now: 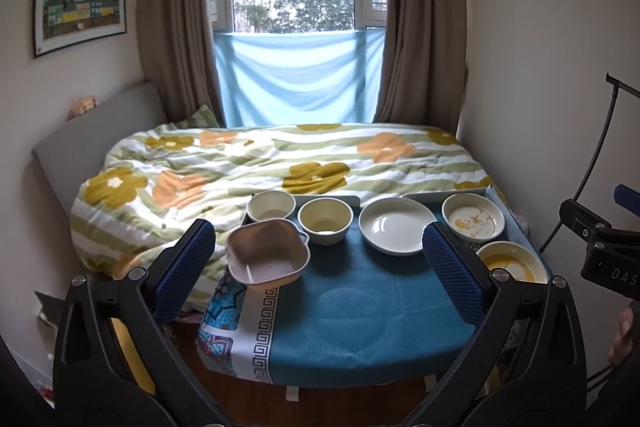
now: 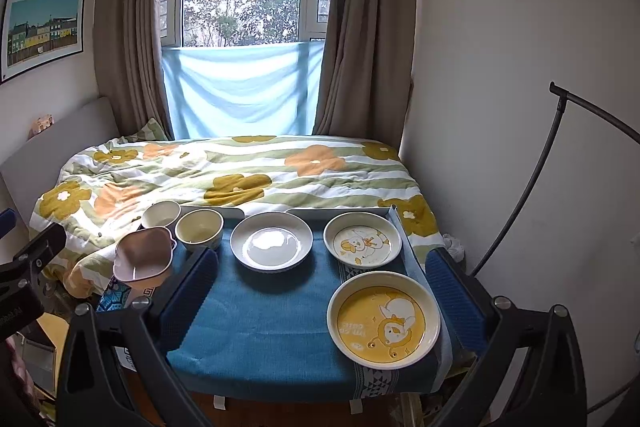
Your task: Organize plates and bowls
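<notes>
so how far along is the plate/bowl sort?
Nothing looks done: the pink bowl, two cream bowls, plain plate and two duck plates all sit apart on the blue cloth, unstacked. In hand: nothing; left gripper and right gripper are open. All the grouping is left.

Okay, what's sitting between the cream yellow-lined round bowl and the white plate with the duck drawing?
A plain white round plate lies between the yellow-lined bowl and the duck plate; both wrist views show it.
</notes>
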`<action>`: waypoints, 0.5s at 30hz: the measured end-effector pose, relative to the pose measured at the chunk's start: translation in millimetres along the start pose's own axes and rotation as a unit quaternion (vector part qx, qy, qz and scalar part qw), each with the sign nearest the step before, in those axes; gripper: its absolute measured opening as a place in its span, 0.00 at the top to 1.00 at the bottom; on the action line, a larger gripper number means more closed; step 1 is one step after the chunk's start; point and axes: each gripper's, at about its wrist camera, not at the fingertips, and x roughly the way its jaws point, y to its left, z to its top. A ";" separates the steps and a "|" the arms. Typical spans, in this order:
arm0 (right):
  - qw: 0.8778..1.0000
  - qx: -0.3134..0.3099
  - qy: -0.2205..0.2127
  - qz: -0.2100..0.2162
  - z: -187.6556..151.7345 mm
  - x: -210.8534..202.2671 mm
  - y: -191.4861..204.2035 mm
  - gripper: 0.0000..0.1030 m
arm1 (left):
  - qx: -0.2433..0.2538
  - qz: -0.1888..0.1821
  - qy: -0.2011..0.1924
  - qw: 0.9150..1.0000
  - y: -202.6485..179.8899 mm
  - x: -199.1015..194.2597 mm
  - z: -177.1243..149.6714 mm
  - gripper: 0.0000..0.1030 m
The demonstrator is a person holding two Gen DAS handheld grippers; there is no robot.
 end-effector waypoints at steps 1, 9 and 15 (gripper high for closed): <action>1.000 0.000 0.000 0.000 0.1 -0.2 0.2 0.00 | 0.002 0.001 0.000 1.000 -1.1 0.7 0.1 0.00; 1.000 0.000 0.001 0.000 0.8 0.8 -0.4 0.00 | 0.006 0.000 0.001 1.000 -5.2 3.6 0.5 0.00; 1.000 0.002 0.003 -0.002 -1.4 4.8 2.8 0.00 | 0.006 0.000 0.004 1.000 -6.3 3.2 1.1 0.00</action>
